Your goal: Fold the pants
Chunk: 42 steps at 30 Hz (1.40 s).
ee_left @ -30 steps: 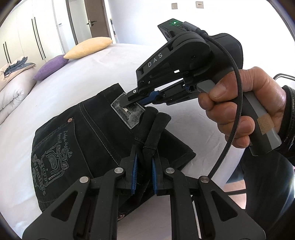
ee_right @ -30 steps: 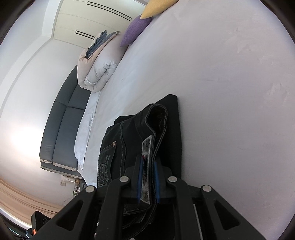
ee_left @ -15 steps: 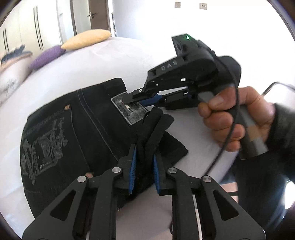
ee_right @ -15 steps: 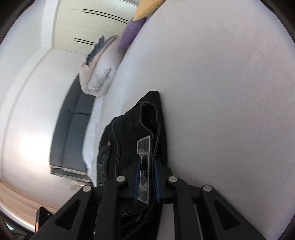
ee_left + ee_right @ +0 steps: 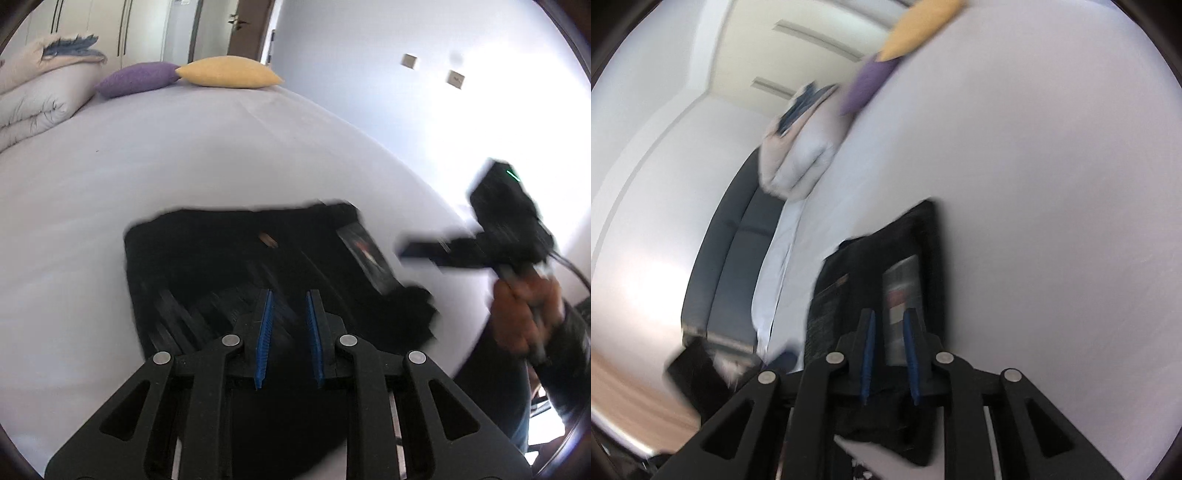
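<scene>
- A white bed (image 5: 155, 158) fills the space ahead of and beneath both grippers, with the folded black pants lying on it
- A folded white duvet (image 5: 33, 103) sits far ahead and to the left of the left gripper, at the far end of the bed
- The black pants (image 5: 207, 266) lie as a folded bundle directly under and just ahead of the left gripper's fingers; in the right wrist view they sit just in front of the right gripper, blurred
- A yellow pillow (image 5: 227, 72) and a purple pillow (image 5: 136, 78) lie side by side far ahead of the left gripper, touching
- The left gripper (image 5: 288, 325) has its blue-padded jaws parted, nothing between them, above the pants
- The right gripper (image 5: 889, 354) also stands with its jaws apart, nothing clamped, a pale label (image 5: 903, 280) on the pants showing through the gap
- The person's right hand (image 5: 524, 317) grips that gripper's handle, off to the right of the left gripper, blurred
</scene>
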### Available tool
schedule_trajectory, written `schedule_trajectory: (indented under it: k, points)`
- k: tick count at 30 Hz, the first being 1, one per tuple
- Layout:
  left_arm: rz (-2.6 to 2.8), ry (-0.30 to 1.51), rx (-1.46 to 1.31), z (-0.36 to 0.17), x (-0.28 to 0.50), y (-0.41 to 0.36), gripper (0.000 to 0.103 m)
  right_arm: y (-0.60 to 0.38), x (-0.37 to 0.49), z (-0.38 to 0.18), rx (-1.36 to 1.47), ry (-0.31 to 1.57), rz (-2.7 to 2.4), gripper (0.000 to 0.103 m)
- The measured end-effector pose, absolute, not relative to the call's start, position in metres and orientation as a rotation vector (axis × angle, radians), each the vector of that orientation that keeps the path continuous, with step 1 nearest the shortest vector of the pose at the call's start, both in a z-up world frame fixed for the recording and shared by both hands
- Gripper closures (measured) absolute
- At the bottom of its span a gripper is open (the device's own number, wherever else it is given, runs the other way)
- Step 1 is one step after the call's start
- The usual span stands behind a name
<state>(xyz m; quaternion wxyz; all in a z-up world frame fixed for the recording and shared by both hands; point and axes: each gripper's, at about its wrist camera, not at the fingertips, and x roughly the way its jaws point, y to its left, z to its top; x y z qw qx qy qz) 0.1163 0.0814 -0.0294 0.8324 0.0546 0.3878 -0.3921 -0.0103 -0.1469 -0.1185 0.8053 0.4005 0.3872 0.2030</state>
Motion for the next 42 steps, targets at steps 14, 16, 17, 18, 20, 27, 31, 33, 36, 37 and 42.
schedule_trajectory:
  k: [14, 16, 17, 18, 20, 27, 31, 33, 36, 37, 42]
  points:
    - [-0.812, 0.942, 0.05, -0.086, 0.158, 0.105, 0.086, -0.134, -0.004, -0.153, 0.885, 0.923, 0.404, 0.103]
    - [-0.814, 0.945, 0.027, -0.087, 0.147, 0.113, 0.086, -0.133, -0.011, -0.153, 0.875, 0.909, 0.399, 0.103]
    - [-0.81, 0.943, 0.026, -0.087, 0.142, 0.117, 0.086, -0.133, -0.014, -0.153, 0.878, 0.9, 0.397, 0.103]
    - [-0.797, 0.934, 0.036, -0.086, 0.134, 0.117, 0.086, -0.135, -0.017, -0.155, 0.885, 0.892, 0.396, 0.103]
    - [-0.772, 0.918, 0.062, -0.085, 0.122, 0.119, 0.086, -0.138, -0.023, -0.157, 0.901, 0.874, 0.389, 0.103]
    - [-0.726, 0.875, 0.135, -0.087, 0.089, 0.101, 0.086, -0.143, -0.048, -0.157, 0.905, 0.842, 0.359, 0.103]
    - [-0.723, 0.874, 0.118, -0.09, 0.085, 0.101, 0.086, -0.14, -0.058, -0.155, 0.884, 0.832, 0.341, 0.103]
    - [-0.72, 0.868, 0.125, -0.091, 0.084, 0.1, 0.086, -0.14, -0.062, -0.155, 0.879, 0.826, 0.336, 0.103]
    - [-0.72, 0.862, 0.118, -0.092, 0.082, 0.101, 0.086, -0.139, -0.063, -0.155, 0.877, 0.813, 0.33, 0.103]
    - [-0.721, 0.861, 0.113, -0.092, 0.081, 0.104, 0.086, -0.138, -0.063, -0.155, 0.874, 0.808, 0.329, 0.103]
    - [-0.722, 0.856, 0.112, -0.091, 0.078, 0.112, 0.086, -0.137, -0.066, -0.154, 0.863, 0.79, 0.328, 0.103]
